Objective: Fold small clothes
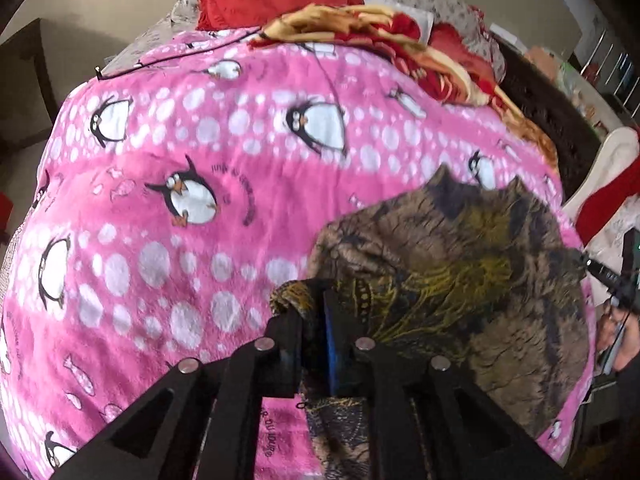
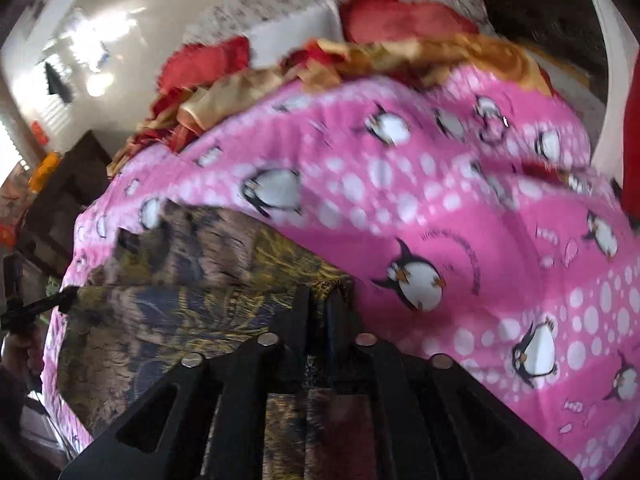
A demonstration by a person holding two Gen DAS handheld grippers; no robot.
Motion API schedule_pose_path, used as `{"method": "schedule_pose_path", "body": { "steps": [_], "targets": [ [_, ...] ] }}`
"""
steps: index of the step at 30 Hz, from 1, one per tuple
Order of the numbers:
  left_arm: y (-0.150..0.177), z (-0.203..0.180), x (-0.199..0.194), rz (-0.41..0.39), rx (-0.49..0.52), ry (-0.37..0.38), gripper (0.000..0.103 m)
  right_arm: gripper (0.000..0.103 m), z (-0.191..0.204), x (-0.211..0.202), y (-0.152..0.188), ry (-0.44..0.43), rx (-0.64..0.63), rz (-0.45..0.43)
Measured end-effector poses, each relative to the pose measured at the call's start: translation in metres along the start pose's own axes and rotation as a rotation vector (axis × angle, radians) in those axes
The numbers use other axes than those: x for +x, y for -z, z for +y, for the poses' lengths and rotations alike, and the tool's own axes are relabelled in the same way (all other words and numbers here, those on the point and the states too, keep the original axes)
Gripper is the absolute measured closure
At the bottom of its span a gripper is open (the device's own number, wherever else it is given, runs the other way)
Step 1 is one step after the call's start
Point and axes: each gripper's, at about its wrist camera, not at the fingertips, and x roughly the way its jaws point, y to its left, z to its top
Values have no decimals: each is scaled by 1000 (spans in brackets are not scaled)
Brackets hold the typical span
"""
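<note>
Pinching the brown garment (image 1: 440, 272), each hand-held gripper (image 1: 316, 300) (image 2: 320, 300) rests over a pink penguin blanket (image 1: 160, 184).

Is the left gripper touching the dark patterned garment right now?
Touching. In the left wrist view, the left gripper has the dark patterned garment bunched between its nearly closed fingers.
</note>
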Motion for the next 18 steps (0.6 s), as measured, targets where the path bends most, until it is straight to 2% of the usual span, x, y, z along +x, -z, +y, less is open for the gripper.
{"method": "schedule_pose_path", "body": {
  "steps": [2,3,4,5,6,8,10,11,12,13,15,18],
  "targets": [
    [2,2,-5,-20,8,-7,76,75,-8,-10,1,-48,52,-9],
    [3,5,-9,-32,7,-17,49,75,-10,-20,1,-67,62,-29],
    [4,8,-16,-58,2,-41,27,74,-10,-28,1,-78,60,-48],
    [6,13,-25,-101,-7,-69,23,71,-11,-41,1,-90,50,-77],
    [9,19,-34,-144,-23,-98,23,69,-10,-53,1,-90,39,-100],
    [14,22,-50,-192,-49,-127,26,64,-5,-75,2,-38,0,-143],
    [22,11,-66,-253,-64,-97,37,64,9,-87,6,-9,-52,-167],
    [27,2,-70,-266,-61,-88,40,64,24,-88,13,-16,-99,-160],
    [32,-11,-72,-276,-44,-72,51,64,35,-86,16,-25,-131,-148],
    [39,-31,-71,-275,-8,-50,64,64,49,-81,22,-19,-172,-135],
    [50,-59,-64,-257,48,-36,73,64,81,-60,37,13,-259,-78],
    [63,-94,-34,-194,133,-45,74,66,100,-22,53,87,-331,28]
  ]
}}
